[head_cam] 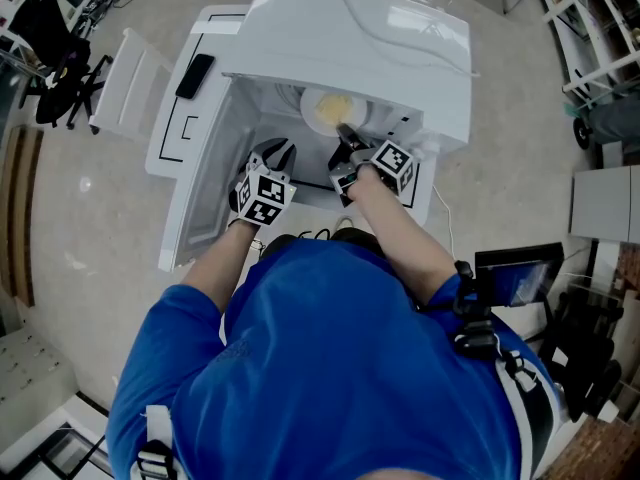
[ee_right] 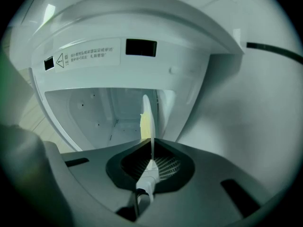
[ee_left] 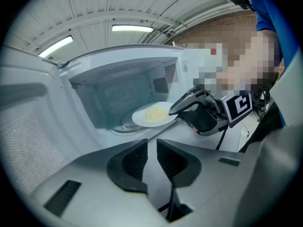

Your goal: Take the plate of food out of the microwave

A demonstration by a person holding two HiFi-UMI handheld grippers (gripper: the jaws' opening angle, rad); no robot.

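right gripper (ee_right: 151, 161) pinches the plate (ee_left: 140, 117) rim inside the microwave (head_cam: 400, 48); left gripper (ee_left: 151, 157) hangs nearer, jaws slightly apart, empty.

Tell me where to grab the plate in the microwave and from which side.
Grip the plate by its near rim, coming in through the microwave's open front. The rim is thin and bare, the food sits mid-plate, and walls close the other sides. The right gripper is shut on that rim.
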